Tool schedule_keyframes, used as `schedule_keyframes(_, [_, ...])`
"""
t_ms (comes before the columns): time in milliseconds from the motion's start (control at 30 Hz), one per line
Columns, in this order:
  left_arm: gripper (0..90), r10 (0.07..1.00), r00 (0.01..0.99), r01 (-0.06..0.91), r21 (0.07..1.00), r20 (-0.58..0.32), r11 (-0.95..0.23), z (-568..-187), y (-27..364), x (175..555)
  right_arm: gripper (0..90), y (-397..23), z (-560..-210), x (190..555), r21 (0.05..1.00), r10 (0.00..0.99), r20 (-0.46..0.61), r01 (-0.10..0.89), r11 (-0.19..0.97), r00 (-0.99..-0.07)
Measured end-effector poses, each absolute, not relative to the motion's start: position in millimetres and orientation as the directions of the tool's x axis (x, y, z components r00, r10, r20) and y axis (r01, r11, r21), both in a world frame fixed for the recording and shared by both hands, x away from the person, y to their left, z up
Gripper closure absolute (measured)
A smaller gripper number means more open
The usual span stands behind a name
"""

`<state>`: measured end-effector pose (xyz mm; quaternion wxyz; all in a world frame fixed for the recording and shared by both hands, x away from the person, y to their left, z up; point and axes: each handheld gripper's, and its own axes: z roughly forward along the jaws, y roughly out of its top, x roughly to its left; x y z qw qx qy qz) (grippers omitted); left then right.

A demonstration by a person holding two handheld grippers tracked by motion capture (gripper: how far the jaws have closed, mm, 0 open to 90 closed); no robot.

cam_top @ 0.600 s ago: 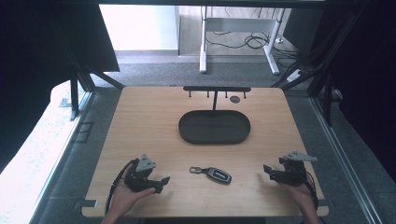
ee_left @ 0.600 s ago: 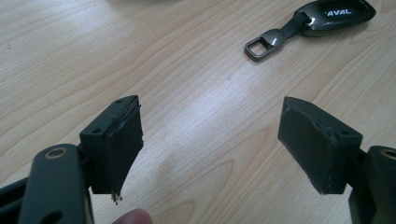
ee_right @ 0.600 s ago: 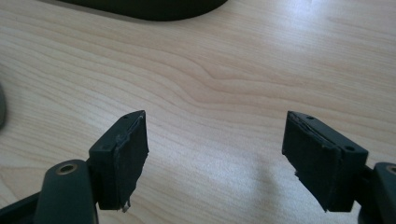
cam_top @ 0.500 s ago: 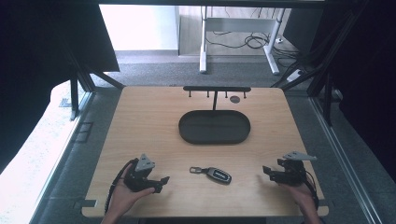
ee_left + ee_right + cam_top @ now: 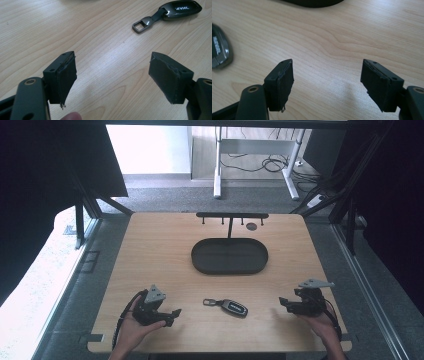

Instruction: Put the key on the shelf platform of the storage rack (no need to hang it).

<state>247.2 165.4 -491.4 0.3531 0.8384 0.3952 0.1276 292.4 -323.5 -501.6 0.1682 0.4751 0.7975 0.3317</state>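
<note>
Both tongs mine, jaws wide, nothing between pads. Left gripper (image 5: 172,314) low over near-left part of wooden table (image 5: 150,255), pointing right toward key fob (image 5: 226,306); in left gripper view (image 5: 112,75) fob (image 5: 175,9) lies far right ahead of jaws, metal ring toward me, well apart. Right gripper (image 5: 284,304) near right edge, pointing left at fob; in right gripper view (image 5: 327,77) fob (image 5: 219,50) sits at left edge, apart from jaws. Fob flat on table, between my two grippers, near side of black oval tray (image 5: 200,262).
</note>
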Motion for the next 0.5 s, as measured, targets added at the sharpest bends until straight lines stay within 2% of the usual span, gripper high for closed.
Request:
schedule_keyframes(200, [22.5,0.749,0.659,0.570,0.696,-0.069,-0.438,-490.1,166.8,246.4,30.0,-312.6,-475.9,293.4,0.614,0.840,0.022,0.670,0.417,-0.542])
schedule_keyframes(500, [22.6,0.750,0.658,0.568,0.700,-0.072,-0.432,-488.6,167.7,245.7,30.5,-297.3,-442.2,298.7,0.577,0.796,-0.026,0.641,0.505,-0.604])
